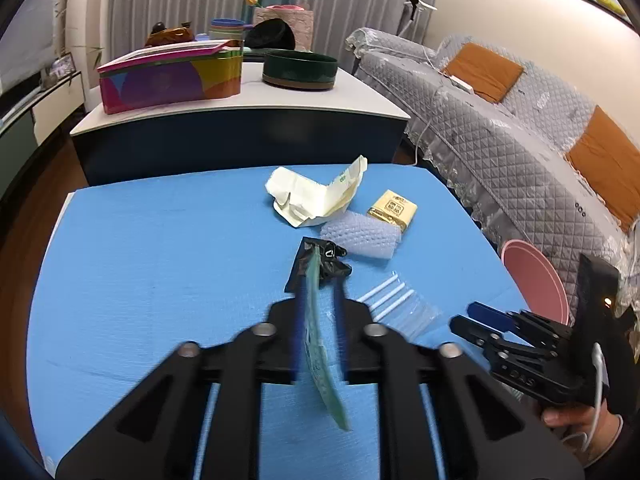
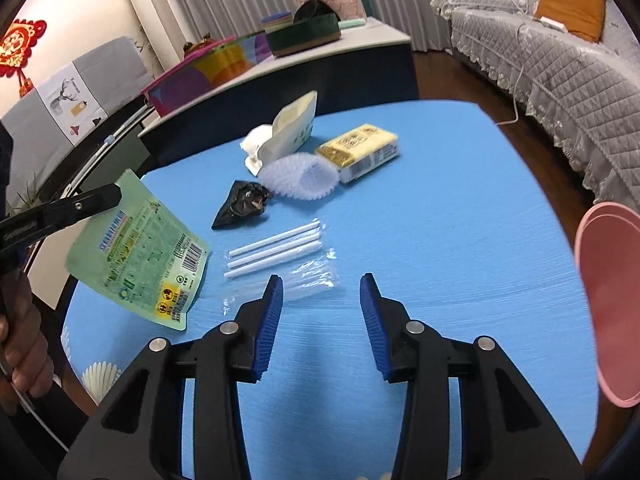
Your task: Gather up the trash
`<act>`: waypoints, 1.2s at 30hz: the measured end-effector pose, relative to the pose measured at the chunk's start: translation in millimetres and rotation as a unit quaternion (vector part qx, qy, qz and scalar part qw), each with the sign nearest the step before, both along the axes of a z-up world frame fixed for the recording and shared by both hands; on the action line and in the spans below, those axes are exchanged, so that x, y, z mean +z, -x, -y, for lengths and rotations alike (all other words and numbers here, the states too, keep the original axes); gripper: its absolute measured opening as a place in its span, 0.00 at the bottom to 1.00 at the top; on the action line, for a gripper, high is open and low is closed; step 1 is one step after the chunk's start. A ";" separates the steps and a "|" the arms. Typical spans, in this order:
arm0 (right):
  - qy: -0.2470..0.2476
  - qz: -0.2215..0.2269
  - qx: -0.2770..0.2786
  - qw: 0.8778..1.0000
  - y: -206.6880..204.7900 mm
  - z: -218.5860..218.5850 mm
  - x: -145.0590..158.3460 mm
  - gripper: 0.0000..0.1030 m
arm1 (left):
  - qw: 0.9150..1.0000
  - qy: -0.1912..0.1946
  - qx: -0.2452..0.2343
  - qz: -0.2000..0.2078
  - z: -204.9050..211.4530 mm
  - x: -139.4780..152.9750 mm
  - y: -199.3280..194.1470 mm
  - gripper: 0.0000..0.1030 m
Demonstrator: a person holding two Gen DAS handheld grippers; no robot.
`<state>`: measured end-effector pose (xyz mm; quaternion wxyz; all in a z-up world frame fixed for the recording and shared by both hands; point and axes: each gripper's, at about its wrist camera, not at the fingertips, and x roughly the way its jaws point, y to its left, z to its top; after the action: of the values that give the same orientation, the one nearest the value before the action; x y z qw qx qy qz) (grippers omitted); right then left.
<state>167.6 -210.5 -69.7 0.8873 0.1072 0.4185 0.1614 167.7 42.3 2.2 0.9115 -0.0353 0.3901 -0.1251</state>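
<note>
Left gripper (image 1: pixel 318 304) loosely pinching the green packet (image 2: pixel 140 248), grip uncertain. Right gripper (image 2: pixel 322 300) released, empty; white straws (image 2: pixel 276 250) at its eleven o'clock, long axis running eight-to-two.

The pink bin (image 2: pixel 608 304) is cut off by the right wrist picture's right edge. In the left wrist view its lower part hides behind the right gripper (image 1: pixel 472 318). The left gripper (image 1: pixel 318 300) fingers are motion-blurred, so their hold on the green pouch (image 1: pixel 316 336) is perhaps loosening. The pouch's print is unreadable.
</note>
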 end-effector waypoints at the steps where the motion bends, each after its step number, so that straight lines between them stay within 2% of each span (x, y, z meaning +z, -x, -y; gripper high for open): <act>1: -0.001 -0.005 0.000 1.000 -2.5 -2.1 -2.4 0.41 | 1.000 0.000 -0.002 -0.002 -0.1 -0.6 0.6 0.21; 5: -0.005 -0.015 0.001 1.000 -10.8 -9.2 -9.7 0.41 | 1.000 -0.020 -0.013 -0.007 4.8 -5.8 1.8 0.19; 6: -0.005 -0.018 0.001 1.000 -13.5 -11.7 -11.8 0.41 | 0.999 -0.030 -0.012 -0.004 5.6 -6.2 2.0 0.09; 8: -0.008 -0.026 -0.001 1.000 -17.9 -14.9 -15.9 0.41 | 0.999 -0.041 -0.012 -0.002 5.5 -5.8 1.0 0.02; 16: 0.000 -0.037 0.000 0.999 -25.4 -25.9 -22.3 0.41 | 0.998 -0.062 0.002 0.024 0.7 2.1 2.0 0.02; 17: 0.000 -0.036 0.001 0.999 -25.7 -26.7 -22.4 0.37 | 0.998 -0.063 0.002 0.024 0.9 2.2 1.5 0.02; 19: 0.003 -0.037 0.008 0.999 -26.1 -29.5 -23.6 0.21 | 0.997 -0.066 0.001 0.026 2.2 2.1 1.2 0.02; 20: 0.003 -0.038 0.010 0.999 -25.8 -30.5 -23.8 0.08 | 0.997 -0.069 0.001 0.027 3.4 1.9 1.6 0.02; 21: 0.006 -0.035 0.012 0.999 -25.2 -32.0 -23.3 0.02 | 0.997 -0.072 0.000 0.028 4.3 2.0 2.3 0.02; 28: -0.001 -0.010 0.008 1.000 -20.9 -26.3 -10.3 0.00 | 0.997 -0.073 0.011 0.036 -0.3 5.8 2.9 0.02; 31: -0.013 -0.007 0.006 1.000 -19.9 -25.6 -7.9 0.05 | 0.996 -0.073 0.026 0.038 -4.7 7.5 4.4 0.02; 32: -0.018 -0.010 0.007 1.000 -20.6 -26.1 -8.6 0.14 | 0.996 -0.071 0.030 0.038 -6.8 8.2 5.0 0.02; 33: -0.019 -0.011 0.005 1.000 -21.3 -27.2 -8.9 0.44 | 0.996 -0.070 0.033 0.038 -8.7 9.0 5.7 0.02; 34: -0.019 -0.009 0.002 1.000 -21.6 -28.1 -9.2 0.59 | 0.996 -0.069 0.035 0.039 -10.4 9.7 6.1 0.02; 35: -0.019 -0.008 0.002 1.000 -23.1 -30.0 -9.8 0.67 | 0.996 -0.069 0.036 0.039 -11.5 10.1 6.1 0.02; 36: -0.020 -0.012 0.008 1.000 -25.6 -33.2 -11.3 0.67 | 0.996 -0.069 0.037 0.039 -12.4 10.2 6.4 0.02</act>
<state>193.2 -177.3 -81.1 0.8784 0.1235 0.4268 0.1760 161.3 54.6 12.4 0.9303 0.0184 0.3605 -0.0654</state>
